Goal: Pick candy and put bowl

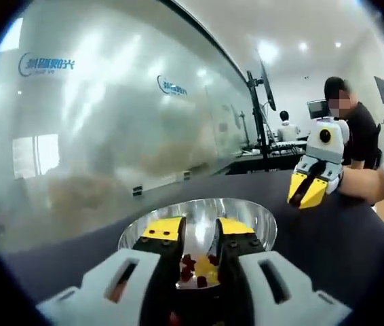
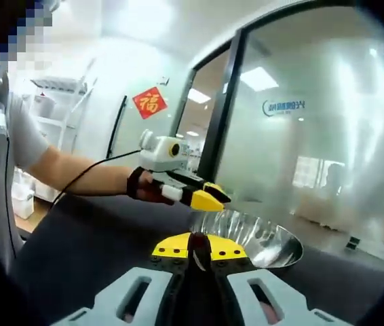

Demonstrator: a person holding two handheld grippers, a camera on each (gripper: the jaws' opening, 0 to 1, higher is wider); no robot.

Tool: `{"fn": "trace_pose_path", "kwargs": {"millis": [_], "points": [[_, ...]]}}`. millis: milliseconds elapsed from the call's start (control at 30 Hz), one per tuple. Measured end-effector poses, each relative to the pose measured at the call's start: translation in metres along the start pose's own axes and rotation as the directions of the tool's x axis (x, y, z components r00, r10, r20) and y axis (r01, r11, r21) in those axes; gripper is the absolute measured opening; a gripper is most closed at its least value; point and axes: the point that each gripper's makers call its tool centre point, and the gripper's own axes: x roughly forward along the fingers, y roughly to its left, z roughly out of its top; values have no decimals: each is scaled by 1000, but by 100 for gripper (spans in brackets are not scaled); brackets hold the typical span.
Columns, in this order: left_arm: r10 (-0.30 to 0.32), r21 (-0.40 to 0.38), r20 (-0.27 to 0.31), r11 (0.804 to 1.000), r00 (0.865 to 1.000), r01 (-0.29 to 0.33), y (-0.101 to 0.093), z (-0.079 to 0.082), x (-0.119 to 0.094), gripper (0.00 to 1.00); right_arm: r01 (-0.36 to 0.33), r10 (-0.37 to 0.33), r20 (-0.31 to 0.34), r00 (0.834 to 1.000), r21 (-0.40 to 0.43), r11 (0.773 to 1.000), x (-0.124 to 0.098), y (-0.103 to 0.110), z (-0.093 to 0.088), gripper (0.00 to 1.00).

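Hovering over the steel bowl (image 1: pixel 246 217) on the dark desk (image 1: pixel 328 251), my left gripper (image 1: pixel 199 231) has its jaws apart, red and yellow candy (image 1: pixel 195 266) in the bowl between them. My right gripper (image 2: pixel 199 250) has its jaws together beside the bowl; a red sign (image 2: pixel 150 102) behind reads "福".

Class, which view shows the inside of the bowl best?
The left gripper view: it looks down into the bowl, where candy lies between the jaws. The right gripper view shows the bowl from lower, partly hidden.

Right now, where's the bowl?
In the left gripper view the metal bowl sits on the dark table, just ahead of the left gripper, candy inside.
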Motion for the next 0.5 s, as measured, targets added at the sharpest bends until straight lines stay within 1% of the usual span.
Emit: {"fn": "trace_pose_path", "kwargs": {"millis": [67,133,167,267,300,333,367,433,467,500], "points": [[0,11,14,1000,1000,0,-3,3,-14,13,19,-19,-1,1000,9,1000,-2,-7,-1,3],[0,23,13,1000,1000,0,-4,0,-30,13,46,-46,4,999,19,999,-5,-16,-1,3],[3,23,12,1000,1000,-3,-4,-4,-42,13,62,-63,9,998,26,998,-8,-22,0,3],[-9,9,-13,1000,1000,9,-3,-23,-65,13,111,-113,39,993,52,993,-15,-40,6,3],[-14,-12,-17,1000,1000,13,-4,-28,-70,13,126,-129,46,991,64,990,-16,-45,6,3],[-25,-51,-30,998,999,24,-6,-38,-75,13,144,-149,55,987,86,986,-16,-53,5,3],[-25,-50,-35,998,999,23,-5,-46,-80,13,154,-160,56,986,94,984,-16,-58,3,3],[-35,-64,-42,997,998,32,-5,-61,-83,12,200,-207,56,977,108,974,-12,-74,-4,3],[-43,-60,-74,997,996,38,-5,-69,-82,12,211,-219,61,974,116,971,-10,-79,-6,3],[-40,-11,-109,999,993,39,-3,-73,-81,12,210,-220,74,973,130,969,-8,-81,-3,3]]}}
